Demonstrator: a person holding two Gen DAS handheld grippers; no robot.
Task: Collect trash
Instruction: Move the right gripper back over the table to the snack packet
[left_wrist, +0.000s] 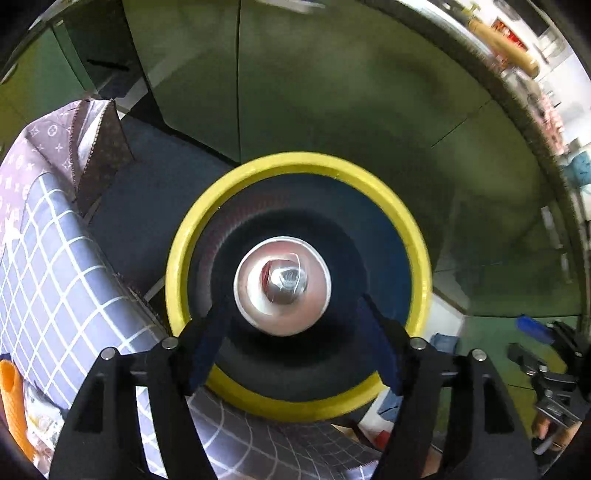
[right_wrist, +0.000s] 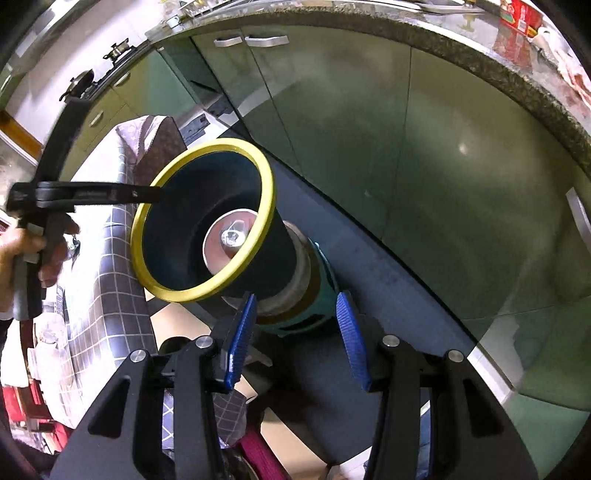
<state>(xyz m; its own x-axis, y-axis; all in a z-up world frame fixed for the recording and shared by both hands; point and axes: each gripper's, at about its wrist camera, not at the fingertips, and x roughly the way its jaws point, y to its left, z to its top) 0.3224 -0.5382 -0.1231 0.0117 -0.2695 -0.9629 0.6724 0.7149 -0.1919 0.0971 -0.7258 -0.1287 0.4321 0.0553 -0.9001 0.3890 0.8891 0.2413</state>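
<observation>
Nearest the left camera, the left gripper (left_wrist: 293, 306) hangs straight above the bin (left_wrist: 295, 160), jaws spread wide and grasping nothing. Its dark fingertips sit over the bin's near rim, on either side of the opening. The right gripper (right_wrist: 295, 299) is likewise released, blue pads (right_wrist: 240, 332) apart and empty. It sits lower than the left, just beside the bin's outer wall near its base rather than over its mouth.

Deeper, down the bin's dark inside, a pale cup (left_wrist: 258, 310) sits at the bottom, dead centre under the left gripper. Its long axis seems to run along the bin's own, mouth towards the left camera. A crumpled silvery scrap (left_wrist: 284, 280) lies inside it.

The collected trash appears to be in the bin already. Anything further dropped would likely go straight down from the left gripper, which is better placed.

Beyond the bin lie a dark floor mat (left_wrist: 147, 177) and green cabinet doors (left_wrist: 332, 92).
</observation>
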